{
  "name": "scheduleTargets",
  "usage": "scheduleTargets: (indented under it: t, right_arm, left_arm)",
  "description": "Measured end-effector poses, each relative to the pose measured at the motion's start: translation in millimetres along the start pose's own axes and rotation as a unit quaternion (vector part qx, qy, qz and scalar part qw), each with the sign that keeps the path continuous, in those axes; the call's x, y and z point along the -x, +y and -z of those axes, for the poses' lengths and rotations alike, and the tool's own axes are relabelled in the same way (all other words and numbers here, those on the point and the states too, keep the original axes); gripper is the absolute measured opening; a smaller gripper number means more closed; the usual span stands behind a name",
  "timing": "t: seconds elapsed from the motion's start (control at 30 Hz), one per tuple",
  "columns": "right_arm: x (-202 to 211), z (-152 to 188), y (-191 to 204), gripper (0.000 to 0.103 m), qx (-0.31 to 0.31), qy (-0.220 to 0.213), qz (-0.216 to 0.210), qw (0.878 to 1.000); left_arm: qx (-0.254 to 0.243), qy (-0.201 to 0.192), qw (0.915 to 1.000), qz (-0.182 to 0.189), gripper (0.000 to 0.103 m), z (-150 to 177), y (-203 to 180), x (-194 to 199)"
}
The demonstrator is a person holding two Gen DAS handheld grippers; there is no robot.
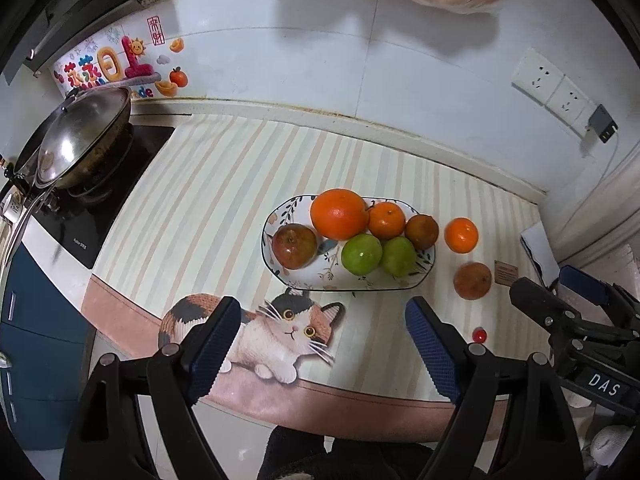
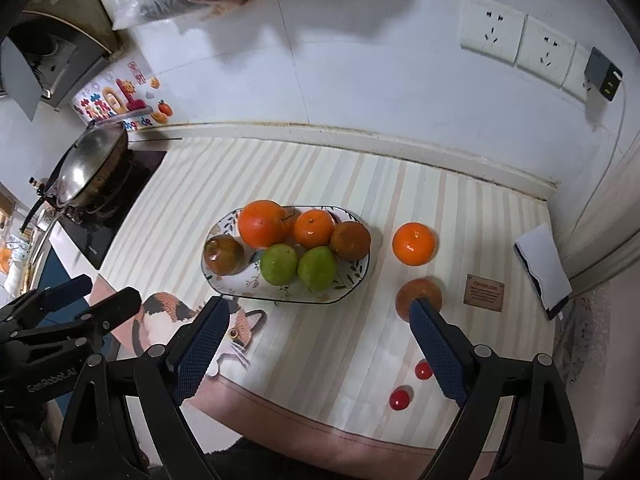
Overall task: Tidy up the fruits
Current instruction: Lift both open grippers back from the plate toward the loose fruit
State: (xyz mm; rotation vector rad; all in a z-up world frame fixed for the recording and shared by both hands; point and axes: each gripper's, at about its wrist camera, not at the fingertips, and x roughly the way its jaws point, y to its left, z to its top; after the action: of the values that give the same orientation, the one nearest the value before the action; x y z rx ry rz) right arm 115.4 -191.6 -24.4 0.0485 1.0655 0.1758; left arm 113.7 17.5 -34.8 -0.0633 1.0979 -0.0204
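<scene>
A floral oval plate (image 1: 276,222) (image 2: 352,286) holds a big orange (image 1: 339,214) (image 2: 264,223), a small orange (image 1: 386,220) (image 2: 313,228), a brownish fruit (image 1: 421,231) (image 2: 350,241), two green fruits (image 1: 361,254) (image 2: 279,264) and a red-brown apple (image 1: 294,246) (image 2: 223,255). To the plate's right on the mat lie a loose orange (image 1: 461,235) (image 2: 413,243) and a dull orange fruit (image 1: 472,280) (image 2: 424,289). Two small red tomatoes (image 2: 400,398) lie near the front edge. My left gripper (image 1: 324,344) is open and empty, above the mat's front. My right gripper (image 2: 320,344) is open and empty; its right fingertip overlaps the dull orange fruit.
A lidded wok (image 1: 76,140) sits on the stove at left. A striped mat with a cat picture (image 1: 288,332) covers the counter. A small brown card (image 2: 485,293) and a white booklet (image 2: 544,270) lie at right. Wall sockets (image 2: 516,40) and a charger cable are behind.
</scene>
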Motion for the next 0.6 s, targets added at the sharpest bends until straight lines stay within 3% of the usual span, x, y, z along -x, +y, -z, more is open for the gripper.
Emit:
scheduleTargets:
  t: [0.23, 0.6]
  right_arm:
    - [24.1, 12.6, 6.3, 0.094, 0.003, -0.008, -0.013, 1.000]
    - [21.8, 18.2, -4.0, 0.094, -0.018, -0.004, -0.036, 0.999]
  left_arm:
    - [-0.002, -0.009, 0.9999, 0.005, 0.084, 10.1, -2.9, 21.5]
    - [-0.001, -0.010, 0.9999, 0.000, 0.084, 12.5, -9.6, 21.3]
